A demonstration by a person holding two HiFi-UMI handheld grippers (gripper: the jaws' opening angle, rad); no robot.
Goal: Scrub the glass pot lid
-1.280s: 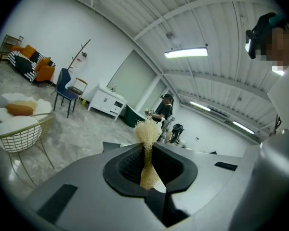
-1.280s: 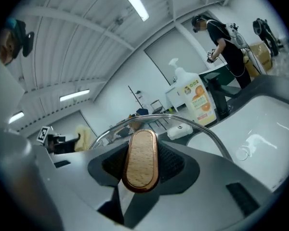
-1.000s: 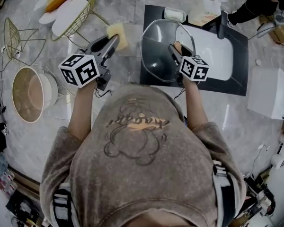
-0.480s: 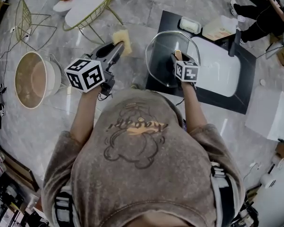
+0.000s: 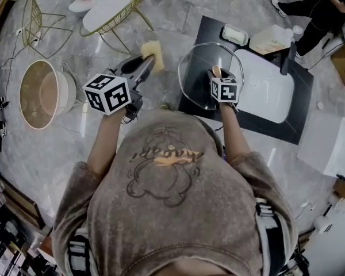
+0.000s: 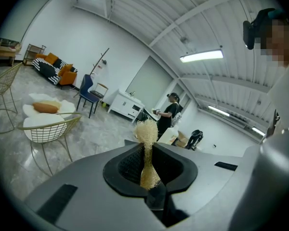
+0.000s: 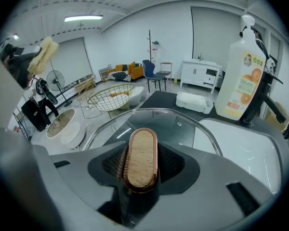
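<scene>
The round glass pot lid (image 5: 196, 82) hangs over the left edge of the black sink counter (image 5: 202, 27). My right gripper (image 5: 216, 73) is shut on its wooden, copper-rimmed handle (image 7: 141, 159), and the lid's rim (image 7: 160, 110) curves out beyond the jaws. My left gripper (image 5: 145, 62) is to the left of the lid, apart from it. It is shut on a pale yellow fibrous scrubber (image 5: 152, 49), whose frayed top (image 6: 147, 131) sticks out past the jaws (image 6: 147, 158).
A white basin (image 5: 264, 88), a black faucet (image 7: 260, 93), an orange-labelled soap bottle (image 7: 241, 76) and a white soap dish (image 7: 195, 101) lie beyond the lid. At left are a round bowl (image 5: 39, 94) and wire chairs (image 5: 106, 10). A white box (image 5: 325, 140) stands right. A person (image 5: 316, 7) stands far off.
My right gripper has sunk and rolled with the lid, which now sits lower over the counter edge. The left gripper with the scrubber has shifted a little.
</scene>
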